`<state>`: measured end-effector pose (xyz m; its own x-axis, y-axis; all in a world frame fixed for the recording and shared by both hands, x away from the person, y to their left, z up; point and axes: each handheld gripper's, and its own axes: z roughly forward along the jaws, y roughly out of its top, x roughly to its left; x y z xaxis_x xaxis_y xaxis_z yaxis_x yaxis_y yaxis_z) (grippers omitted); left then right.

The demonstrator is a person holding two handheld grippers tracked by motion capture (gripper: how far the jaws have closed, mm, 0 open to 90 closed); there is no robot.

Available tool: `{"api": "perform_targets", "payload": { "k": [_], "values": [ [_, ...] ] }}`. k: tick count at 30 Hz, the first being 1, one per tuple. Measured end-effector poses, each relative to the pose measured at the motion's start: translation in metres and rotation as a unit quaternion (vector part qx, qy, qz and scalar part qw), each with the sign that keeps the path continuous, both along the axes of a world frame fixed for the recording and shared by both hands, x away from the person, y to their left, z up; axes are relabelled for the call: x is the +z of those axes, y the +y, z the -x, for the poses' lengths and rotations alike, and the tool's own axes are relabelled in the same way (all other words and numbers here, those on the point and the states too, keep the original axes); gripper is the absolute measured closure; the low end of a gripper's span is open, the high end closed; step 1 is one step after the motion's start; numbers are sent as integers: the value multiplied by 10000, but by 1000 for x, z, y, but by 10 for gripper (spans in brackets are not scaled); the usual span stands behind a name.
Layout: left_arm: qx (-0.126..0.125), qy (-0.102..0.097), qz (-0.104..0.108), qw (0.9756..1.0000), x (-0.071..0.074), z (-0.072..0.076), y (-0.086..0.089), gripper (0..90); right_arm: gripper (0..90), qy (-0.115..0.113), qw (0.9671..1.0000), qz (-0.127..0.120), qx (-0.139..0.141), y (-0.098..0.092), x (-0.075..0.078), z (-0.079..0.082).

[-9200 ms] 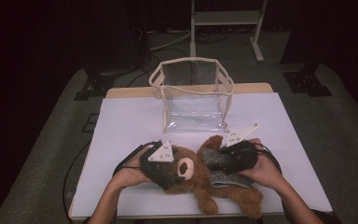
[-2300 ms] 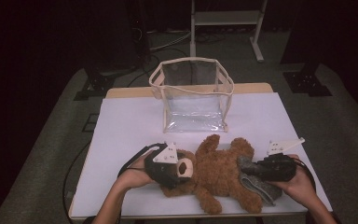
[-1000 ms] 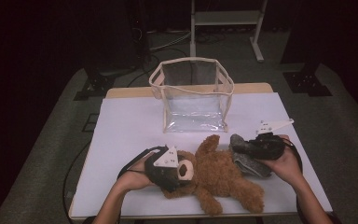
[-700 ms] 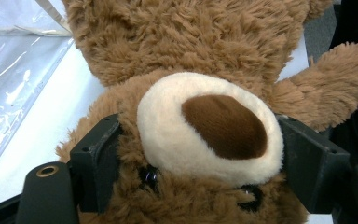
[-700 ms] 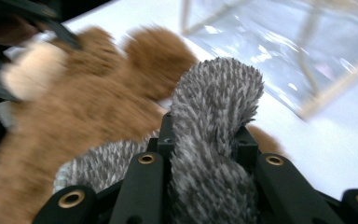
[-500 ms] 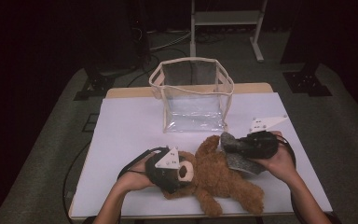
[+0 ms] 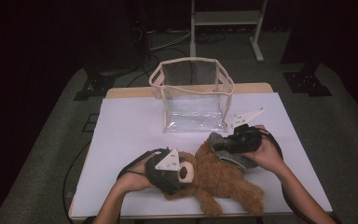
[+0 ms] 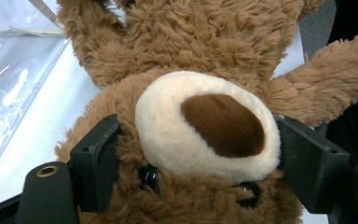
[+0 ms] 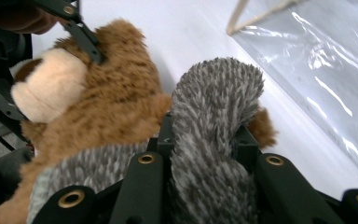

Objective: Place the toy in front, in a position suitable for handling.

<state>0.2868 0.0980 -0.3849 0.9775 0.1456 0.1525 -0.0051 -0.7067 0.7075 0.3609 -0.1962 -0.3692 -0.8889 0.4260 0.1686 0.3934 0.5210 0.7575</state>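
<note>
A brown teddy bear (image 7: 223,179) lies on its back on the white table (image 7: 130,126), head to the left. My left gripper (image 7: 175,173) is shut on the bear's head; in the left gripper view the jaws press both sides of the head (image 8: 200,51) below the cream muzzle (image 8: 205,126). My right gripper (image 7: 221,143) is shut on a grey fuzzy cloth (image 7: 237,159), held over the bear's upper arm. In the right gripper view the grey cloth (image 9: 214,107) rises folded between the jaws, with the bear (image 9: 116,98) just beyond.
A clear plastic bag (image 7: 193,93) with cream trim stands open at the back middle of the table; its wall (image 9: 317,60) is close on the right in the right gripper view. Bare table lies to the left and right of the bag.
My right gripper has carried the grey cloth left and slightly up, from the right side of the table onto the bear's upper arm. The left gripper and the bear's head have stayed put.
</note>
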Motion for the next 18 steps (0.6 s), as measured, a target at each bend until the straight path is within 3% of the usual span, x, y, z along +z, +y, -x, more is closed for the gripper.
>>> {"api": "perform_targets", "payload": {
  "k": [3, 8, 13, 18],
  "values": [
    [-32, 4, 0, 10000, 0, 0, 0, 221, 712, 74, 9999, -87, -125, -11, -2, 1],
    [-41, 8, -2, 10000, 0, 0, 0, 221, 713, -149, 9998, -146, -39, -11, 17, 11],
    [-57, -29, -44, 10000, 0, 2, 0, 221, 713, -339, 9990, -120, 272, 12, 34, 17],
    [-54, -14, -10, 10000, 0, 3, 0, 222, 712, -190, 9981, 203, 553, 44, 24, 9]
  ]
}}
